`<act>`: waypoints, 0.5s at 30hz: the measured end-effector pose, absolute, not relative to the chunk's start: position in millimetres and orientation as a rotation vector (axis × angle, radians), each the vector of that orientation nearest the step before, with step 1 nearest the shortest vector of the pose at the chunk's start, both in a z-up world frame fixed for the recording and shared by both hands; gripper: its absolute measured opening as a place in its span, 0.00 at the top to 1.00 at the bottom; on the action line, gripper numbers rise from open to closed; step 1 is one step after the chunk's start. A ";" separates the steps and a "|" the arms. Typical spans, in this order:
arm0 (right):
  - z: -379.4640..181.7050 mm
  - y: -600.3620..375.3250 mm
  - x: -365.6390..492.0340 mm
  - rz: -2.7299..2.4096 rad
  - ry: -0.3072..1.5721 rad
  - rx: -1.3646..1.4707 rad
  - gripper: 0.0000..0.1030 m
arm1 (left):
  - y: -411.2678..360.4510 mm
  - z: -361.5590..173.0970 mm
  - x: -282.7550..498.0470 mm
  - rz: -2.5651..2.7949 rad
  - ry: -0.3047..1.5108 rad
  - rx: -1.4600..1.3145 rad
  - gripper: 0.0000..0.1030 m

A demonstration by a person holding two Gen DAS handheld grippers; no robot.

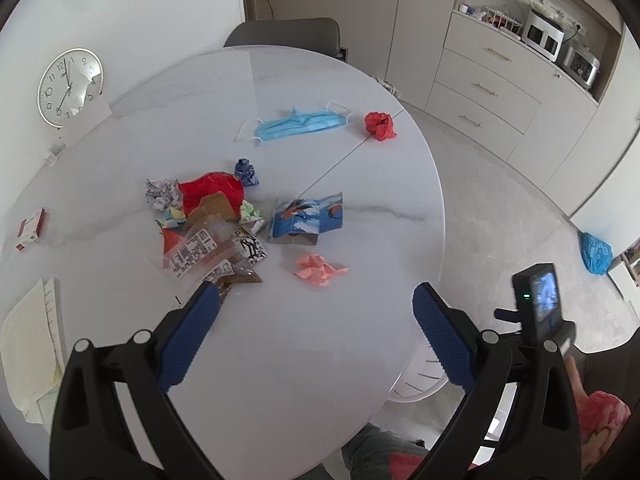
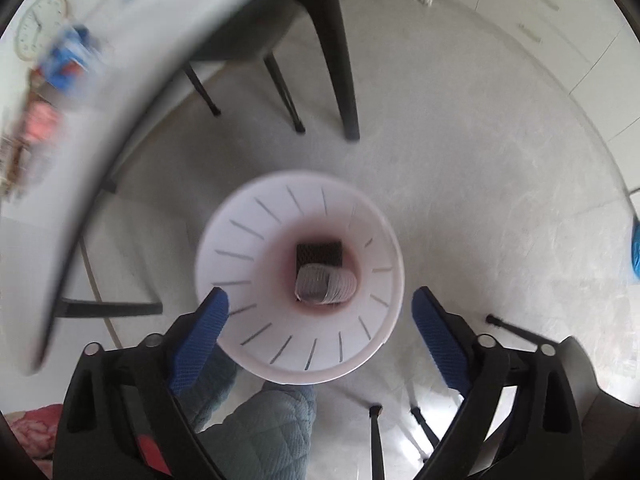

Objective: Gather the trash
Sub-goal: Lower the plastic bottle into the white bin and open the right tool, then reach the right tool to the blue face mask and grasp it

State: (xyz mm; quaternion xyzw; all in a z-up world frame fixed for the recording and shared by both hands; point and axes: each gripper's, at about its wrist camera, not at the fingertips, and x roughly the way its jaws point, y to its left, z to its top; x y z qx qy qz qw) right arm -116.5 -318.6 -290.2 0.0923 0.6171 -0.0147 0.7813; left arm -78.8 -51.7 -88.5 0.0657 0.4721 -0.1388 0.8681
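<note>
- Left gripper (image 1: 316, 308): jaws wide apart, nothing between them, hovering over the near part of the table (image 1: 280, 360), low centre of the left wrist view.
- Right gripper (image 2: 320, 308): jaws also wide apart and empty, pointing straight down at the bin (image 2: 248, 240) on the floor, centre of the right wrist view. The view is motion-blurred.
- Bin already holds a dark square piece (image 2: 319, 253) and a wrapped grey roll (image 2: 326, 284) at the bottom.
- Key relation: the nearest trash, the pink paper wad (image 1: 320, 270), lies just ahead of the left jaws, almost centred in the gap, slightly toward the left finger (image 1: 192, 332). Its long axis runs roughly left-right in frame, so across the jaws' closing line, not along the fingers.
- Pile of wrappers (image 1: 208, 236) sits ahead-left; its nearest wrapper looks to touch or pass under the left fingertip, cannot tell which.
- Blue carton (image 1: 308, 216) is just beyond the pink wad, centre frame.
- Mask (image 1: 300, 124) and red wad (image 1: 380, 125) are far, upper centre, well apart from the jaws.
- Left arm is clearly nearer all table trash; the right one is below the table edge (image 2: 160, 92), over the bin.
- Judgement: next pick is likely the pink wad by the left gripper, a short forward-down reach; the soft crumple should squash easily.
</note>
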 end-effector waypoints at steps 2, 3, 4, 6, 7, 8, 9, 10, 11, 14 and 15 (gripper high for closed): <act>-245.8 -313.6 -118.4 -0.032 1.267 0.194 0.06 | -42.6 -79.7 -75.8 -0.277 0.969 0.124 0.08; -221.8 -310.9 -119.7 -0.029 1.229 0.196 0.04 | -37.5 -75.1 -73.9 -0.271 0.960 0.117 0.08; -201.9 -308.5 -115.4 -0.026 1.196 0.199 0.03 | -32.9 -71.0 -72.7 -0.266 0.951 0.111 0.08; -163.6 -303.3 -112.9 -0.014 1.122 0.203 0.02 | -24.1 -64.2 -71.0 -0.257 0.933 0.100 0.08; -149.8 -299.3 -110.6 -0.007 1.094 0.202 0.02 | -18.6 -60.8 -69.7 -0.252 0.925 0.096 0.08; -135.9 -295.6 -108.6 0.003 1.066 0.202 0.02 | -13.7 -58.4 -68.5 -0.247 0.919 0.093 0.08; -123.7 -292.5 -106.5 0.011 1.041 0.203 0.02 | -9.9 -57.7 -68.0 -0.244 0.914 0.091 0.08; -113.9 -287.8 -105.4 0.018 1.021 0.202 0.02 | -4.7 -56.6 -66.6 -0.238 0.911 0.087 0.08; -107.8 -284.4 -102.0 0.025 1.006 0.201 0.02 | -0.1 -56.5 -65.5 -0.235 0.908 0.085 0.08; -93.3 -274.6 -90.0 0.044 0.971 0.188 0.02 | 10.5 -57.7 -59.6 -0.228 0.908 0.079 0.08; -91.4 -272.3 -84.8 0.047 0.966 0.180 0.02 | 12.6 -58.1 -57.7 -0.226 0.908 0.078 0.08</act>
